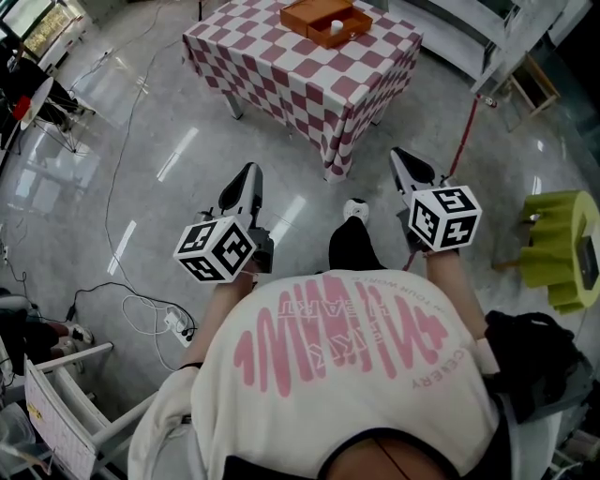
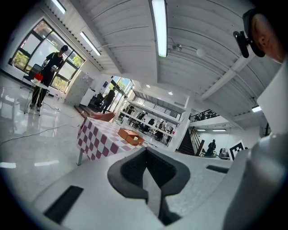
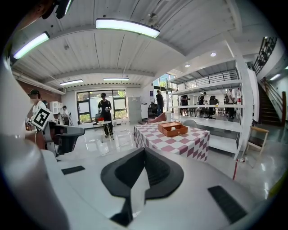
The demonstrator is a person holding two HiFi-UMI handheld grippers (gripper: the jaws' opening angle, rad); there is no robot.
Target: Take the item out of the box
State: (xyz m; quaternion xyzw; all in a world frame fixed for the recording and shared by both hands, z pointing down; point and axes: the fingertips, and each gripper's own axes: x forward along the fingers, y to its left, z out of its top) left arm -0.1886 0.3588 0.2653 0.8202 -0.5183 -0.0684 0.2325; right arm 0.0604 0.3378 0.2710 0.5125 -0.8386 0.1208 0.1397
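Approach to the desk (image 1: pixel 281 70)
Left hand-held gripper (image 1: pixel 247 173) and right hand-held gripper (image 1: pixel 405 157) are pressed together, empty; the item (image 1: pixel 337 26) is seen in the box (image 1: pixel 302 17) by the far edge; spreading is needed next.

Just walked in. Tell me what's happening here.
A person stands on the shiny floor, some way short of the checked table, holding a gripper in each hand. The left gripper and the right gripper are both shut and empty, pointed toward the table. On it sits an open orange box with a small white item inside, untouched. Taking the item out has not yet begun.
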